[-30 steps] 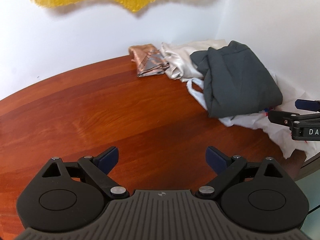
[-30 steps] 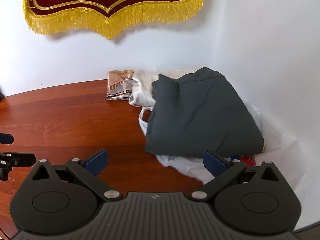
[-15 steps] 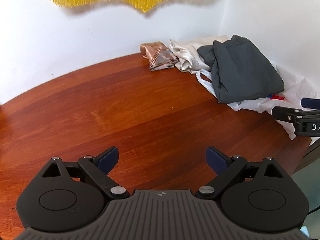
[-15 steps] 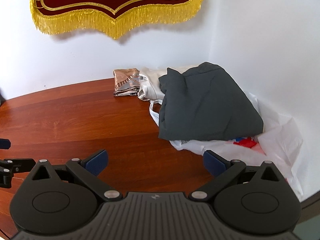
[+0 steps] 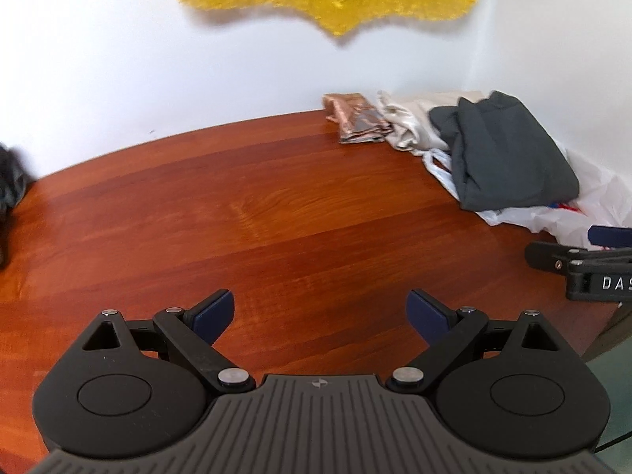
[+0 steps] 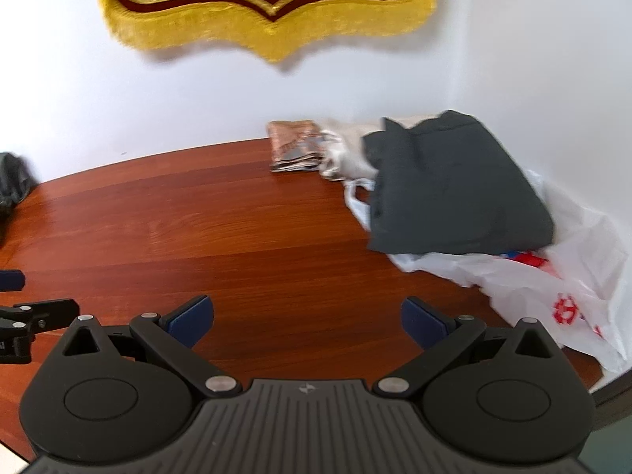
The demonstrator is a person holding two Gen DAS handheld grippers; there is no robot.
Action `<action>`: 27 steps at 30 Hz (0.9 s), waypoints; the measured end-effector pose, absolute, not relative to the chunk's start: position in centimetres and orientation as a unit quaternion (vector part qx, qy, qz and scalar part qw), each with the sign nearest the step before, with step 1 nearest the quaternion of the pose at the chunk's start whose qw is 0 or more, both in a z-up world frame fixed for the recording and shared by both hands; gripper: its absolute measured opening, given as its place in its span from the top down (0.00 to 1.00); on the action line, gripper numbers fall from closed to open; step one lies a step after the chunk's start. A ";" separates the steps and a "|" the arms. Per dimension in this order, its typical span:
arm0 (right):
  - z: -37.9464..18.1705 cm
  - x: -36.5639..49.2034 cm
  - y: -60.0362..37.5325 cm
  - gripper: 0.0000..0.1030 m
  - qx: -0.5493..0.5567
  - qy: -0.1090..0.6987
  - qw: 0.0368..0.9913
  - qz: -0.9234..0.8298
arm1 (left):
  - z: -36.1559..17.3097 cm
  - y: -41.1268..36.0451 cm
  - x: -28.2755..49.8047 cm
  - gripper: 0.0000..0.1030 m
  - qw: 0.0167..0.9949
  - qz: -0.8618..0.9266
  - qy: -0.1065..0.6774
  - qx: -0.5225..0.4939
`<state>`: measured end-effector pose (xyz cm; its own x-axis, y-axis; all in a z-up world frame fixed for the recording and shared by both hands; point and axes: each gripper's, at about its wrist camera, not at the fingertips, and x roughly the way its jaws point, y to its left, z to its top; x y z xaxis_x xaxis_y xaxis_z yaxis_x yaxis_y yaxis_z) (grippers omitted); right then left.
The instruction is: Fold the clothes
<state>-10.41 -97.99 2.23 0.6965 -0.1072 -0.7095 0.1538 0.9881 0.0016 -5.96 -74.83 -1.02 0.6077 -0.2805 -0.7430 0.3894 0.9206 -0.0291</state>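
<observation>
Both grippers, left gripper and right gripper, jaws spread wide and empty over glossy wooden table, one folded matte grey garment ahead-right of jaws atop crinkled white plastic bag

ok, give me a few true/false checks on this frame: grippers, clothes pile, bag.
1. Both grippers are open and hold nothing. True: left gripper, right gripper.
2. The dark grey garment lies partly on the white plastic bag. True.
3. The patterned folded cloth lies on top of the grey garment. False: it lies on the table, beside the cream cloth.
4. The wall is bare. False: a fringed banner hangs there.
</observation>
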 end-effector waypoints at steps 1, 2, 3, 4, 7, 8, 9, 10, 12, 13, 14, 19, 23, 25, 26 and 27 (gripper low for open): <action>2.3 -10.1 -97.6 0.01 0.026 0.385 0.921 -0.062 | -0.9 -74.4 -6.1 0.08 0.896 -0.177 0.402 0.068; 2.4 -9.7 -97.2 0.01 0.022 0.386 0.921 -0.052 | -0.8 -74.2 -6.1 0.08 0.897 -0.172 0.401 0.065; 2.5 -9.4 -96.9 0.01 0.017 0.387 0.921 -0.043 | -0.7 -73.9 -6.2 0.08 0.898 -0.168 0.401 0.064; 2.5 -9.0 -96.5 0.01 0.012 0.388 0.921 -0.033 | -0.5 -73.4 -6.3 0.08 0.901 -0.155 0.401 0.058; 3.0 -7.5 -95.0 0.01 -0.009 0.388 0.922 0.004 | -0.2 -72.4 -6.6 0.08 0.907 -0.127 0.399 0.043; 3.0 -7.1 -94.5 0.01 -0.017 0.387 0.922 0.018 | -0.1 -72.0 -6.8 0.08 0.909 -0.116 0.400 0.036; 3.1 -6.6 -93.9 0.01 -0.026 0.385 0.922 0.032 | 0.0 -71.6 -6.9 0.08 0.910 -0.104 0.400 0.029; 3.1 -6.1 -93.4 0.01 -0.035 0.384 0.921 0.047 | 0.0 -71.1 -7.1 0.08 0.911 -0.094 0.401 0.022; 3.3 -5.2 -92.2 0.01 -0.050 0.383 0.919 0.077 | 0.0 -69.8 -7.7 0.08 0.912 -0.057 0.406 0.001; 3.5 -4.7 -91.6 0.01 -0.056 0.382 0.918 0.094 | 0.1 -69.2 -8.0 0.08 0.912 -0.042 0.407 -0.006; 3.6 -4.3 -90.9 0.01 -0.063 0.381 0.916 0.109 | 0.1 -68.7 -8.3 0.08 0.912 -0.027 0.408 -0.012; 3.8 -2.8 -87.6 0.01 -0.092 0.376 0.905 0.177 | 0.5 -66.5 -9.9 0.08 0.912 0.034 0.407 -0.037; 4.0 -2.6 -84.0 0.01 -0.109 0.370 0.895 0.225 | 0.8 -64.3 -11.6 0.08 0.910 0.077 0.402 -0.062; 4.1 -2.7 -82.8 0.01 -0.115 0.369 0.890 0.242 | 1.0 -63.5 -12.3 0.08 0.909 0.089 0.402 -0.071; 4.0 -2.8 -82.3 0.01 -0.116 0.368 0.888 0.248 | 1.0 -63.0 -12.8 0.08 0.907 0.101 0.402 -0.074; 4.0 -3.0 -81.2 0.01 -0.120 0.366 0.885 0.262 | 1.0 -62.8 -13.1 0.08 0.906 0.107 0.402 -0.075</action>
<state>-3.02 -81.16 4.02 0.5943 0.3755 -0.7112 -0.5519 0.8336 -0.0211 -13.08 -62.79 1.02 0.6544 0.1335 -0.7442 -0.2537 0.9660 -0.0497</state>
